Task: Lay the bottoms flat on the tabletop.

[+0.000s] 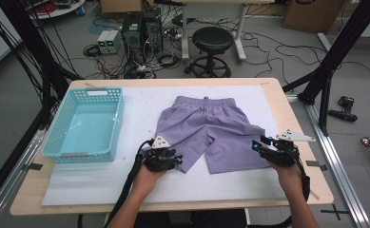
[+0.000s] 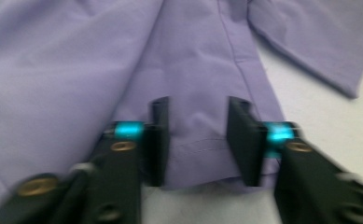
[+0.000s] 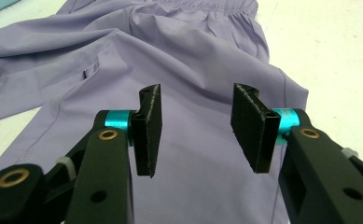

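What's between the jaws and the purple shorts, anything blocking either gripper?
Nothing visible. The left gripper is open with the hem of one leg of the purple shorts between its jaws. The right gripper is open over the other leg, bare fabric below.

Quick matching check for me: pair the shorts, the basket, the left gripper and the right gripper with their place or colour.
1 shorts
2 basket
3 left gripper
4 right gripper

a turquoise, at the table's left
b jaws open at the outer edge of one shorts leg
c purple, spread flat mid-table
d jaws open over a leg hem

Pairs: 1-c, 2-a, 3-d, 4-b
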